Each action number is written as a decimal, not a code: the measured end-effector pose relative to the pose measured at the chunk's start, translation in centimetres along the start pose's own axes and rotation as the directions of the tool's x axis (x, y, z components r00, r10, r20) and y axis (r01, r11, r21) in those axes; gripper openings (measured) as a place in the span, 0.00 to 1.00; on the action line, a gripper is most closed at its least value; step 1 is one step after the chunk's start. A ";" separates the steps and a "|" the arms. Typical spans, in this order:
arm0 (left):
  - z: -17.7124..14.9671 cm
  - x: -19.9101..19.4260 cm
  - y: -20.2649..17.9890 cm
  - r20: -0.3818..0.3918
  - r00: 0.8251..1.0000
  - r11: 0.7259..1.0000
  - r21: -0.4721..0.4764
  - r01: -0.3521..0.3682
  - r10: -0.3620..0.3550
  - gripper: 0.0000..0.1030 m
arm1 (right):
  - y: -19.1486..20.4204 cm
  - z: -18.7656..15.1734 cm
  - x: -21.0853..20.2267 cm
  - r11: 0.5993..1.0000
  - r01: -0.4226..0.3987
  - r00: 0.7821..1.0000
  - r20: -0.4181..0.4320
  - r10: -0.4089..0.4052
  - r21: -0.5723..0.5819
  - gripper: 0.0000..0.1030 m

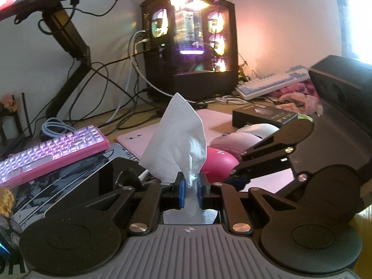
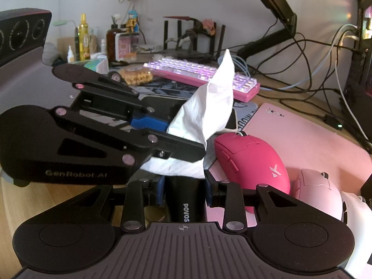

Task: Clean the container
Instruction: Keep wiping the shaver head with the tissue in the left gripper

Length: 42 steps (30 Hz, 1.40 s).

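Note:
My left gripper (image 1: 191,191) is shut on a white tissue (image 1: 176,134) that stands up from its blue pads. In the right wrist view the left gripper (image 2: 162,127) comes in from the left, holding the tissue (image 2: 209,107) above a black container marked POVOS (image 2: 184,193). My right gripper (image 2: 184,191) is shut on that black container, one pad on each side. In the left wrist view the right gripper (image 1: 237,176) enters from the right, its tips hidden behind the left one. The container's top is covered by the tissue.
A pink keyboard (image 2: 202,76) lies behind. A magenta mouse (image 2: 251,160), a light pink mouse (image 2: 318,193) and a white mouse (image 2: 355,207) sit on a pink mat (image 2: 302,130). A lit PC case (image 1: 190,46), cables and a black box (image 1: 262,114) stand farther back.

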<state>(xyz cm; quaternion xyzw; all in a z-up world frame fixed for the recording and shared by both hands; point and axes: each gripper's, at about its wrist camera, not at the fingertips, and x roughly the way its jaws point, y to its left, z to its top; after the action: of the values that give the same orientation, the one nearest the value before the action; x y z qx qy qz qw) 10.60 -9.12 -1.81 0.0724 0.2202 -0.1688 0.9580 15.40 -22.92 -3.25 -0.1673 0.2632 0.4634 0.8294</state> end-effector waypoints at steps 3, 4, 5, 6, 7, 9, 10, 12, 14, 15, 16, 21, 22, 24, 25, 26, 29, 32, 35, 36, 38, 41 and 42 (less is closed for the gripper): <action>0.0 0.0 -0.1 0.000 1.000 1.000 0.007 0.016 -0.016 0.14 | 0.0 0.0 0.0 1.000 0.000 1.000 0.000 0.000 -0.001 0.35; 0.0 0.0 0.0 0.000 1.000 1.000 0.007 0.020 -0.020 0.14 | 0.0 0.0 0.0 1.000 0.000 1.000 0.000 0.000 -0.001 0.35; 0.0 0.0 0.0 0.000 1.000 1.000 0.005 0.022 -0.022 0.14 | 0.0 0.0 0.0 1.000 0.000 1.000 0.000 0.000 0.000 0.35; -0.1 0.0 0.0 0.000 1.000 1.000 0.003 0.023 -0.023 0.14 | 0.0 0.0 0.0 1.000 0.000 1.000 0.000 0.000 0.000 0.35; -0.1 0.0 0.1 0.000 1.000 1.000 0.000 0.025 -0.025 0.14 | 0.0 0.0 0.0 1.000 0.001 1.000 0.000 -0.001 -0.001 0.35; -0.1 0.1 0.2 -0.001 1.000 1.000 -0.010 0.022 -0.022 0.14 | 0.0 0.0 0.0 1.000 0.000 1.000 0.000 0.000 0.000 0.35; -0.1 0.1 0.3 -0.001 1.000 1.000 -0.017 0.016 -0.016 0.14 | 0.0 0.0 0.0 1.000 0.000 1.000 0.000 0.000 0.000 0.35; -0.1 0.0 0.7 0.001 1.000 0.999 -0.044 0.000 0.000 0.14 | 0.0 0.0 0.0 1.000 0.001 1.000 0.000 -0.001 -0.001 0.35; -0.1 0.0 1.2 0.004 1.000 0.997 -0.072 -0.012 0.012 0.14 | 0.0 0.0 0.0 1.000 0.001 1.000 0.000 -0.001 -0.002 0.35; -0.1 0.0 1.4 0.005 1.000 0.996 -0.086 -0.018 0.018 0.14 | 0.0 0.0 0.0 1.000 0.001 1.000 0.000 -0.001 -0.002 0.35; -0.1 0.0 1.6 0.006 1.000 0.995 -0.099 -0.023 0.023 0.14 | 0.0 0.0 0.0 1.000 0.001 1.000 0.000 -0.001 -0.001 0.35; -0.1 -0.1 2.5 0.005 0.999 0.987 -0.155 -0.051 0.053 0.14 | 0.1 0.0 0.0 1.000 0.001 1.000 0.000 -0.001 -0.002 0.35; -0.1 -0.1 2.7 0.004 0.998 0.984 -0.165 -0.059 0.061 0.14 | 0.1 0.0 0.0 1.000 0.002 1.000 0.000 -0.002 -0.002 0.35; -0.2 -0.1 2.9 0.003 0.998 0.982 -0.177 -0.062 0.063 0.14 | 0.1 0.0 0.0 1.000 0.002 1.000 0.000 -0.002 -0.002 0.35; -0.1 -0.1 2.8 0.003 0.998 0.982 -0.177 -0.062 0.064 0.14 | 0.1 0.0 0.0 1.000 0.002 1.000 0.000 -0.002 -0.002 0.35; -0.1 0.0 2.8 0.003 0.998 0.983 -0.174 -0.062 0.064 0.14 | 0.0 0.0 0.0 1.000 0.001 1.000 0.000 -0.001 -0.001 0.35; -0.1 -0.1 2.4 0.002 0.998 0.986 -0.151 -0.063 0.065 0.14 | 0.0 0.0 0.0 1.000 0.001 1.000 0.000 -0.001 -0.001 0.35; 0.0 -0.1 1.8 0.002 0.998 0.991 -0.114 -0.063 0.063 0.14 | 0.0 0.0 0.0 1.000 0.000 1.000 0.000 0.000 0.000 0.35; 0.0 0.0 1.1 0.004 0.999 0.996 -0.070 -0.050 0.051 0.14 | 0.0 0.0 0.0 1.000 0.001 1.000 0.000 -0.001 -0.001 0.35; 0.0 0.0 0.9 0.003 0.999 0.998 -0.057 -0.039 0.039 0.14 | 0.0 0.0 0.0 1.000 0.001 1.000 0.000 -0.001 -0.001 0.35; 0.0 0.0 0.5 0.001 1.000 0.999 -0.032 -0.015 0.015 0.14 | 0.0 0.0 0.0 1.000 0.001 1.000 0.000 -0.001 -0.001 0.35; 0.0 0.0 0.0 -0.001 1.000 1.000 -0.010 -0.004 0.004 0.14 | 0.0 0.0 0.0 1.000 0.001 1.000 0.000 -0.001 -0.001 0.35; 0.0 0.0 0.0 -0.001 1.000 1.000 -0.009 -0.002 0.002 0.14 | 0.0 0.0 0.0 1.000 0.001 1.000 0.000 -0.001 -0.001 0.35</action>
<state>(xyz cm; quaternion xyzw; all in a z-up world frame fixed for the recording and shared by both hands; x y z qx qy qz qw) 10.63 -9.12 -1.83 0.0683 0.2214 -0.1667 0.9584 15.38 -22.91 -3.22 -0.1679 0.2631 0.4631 0.8295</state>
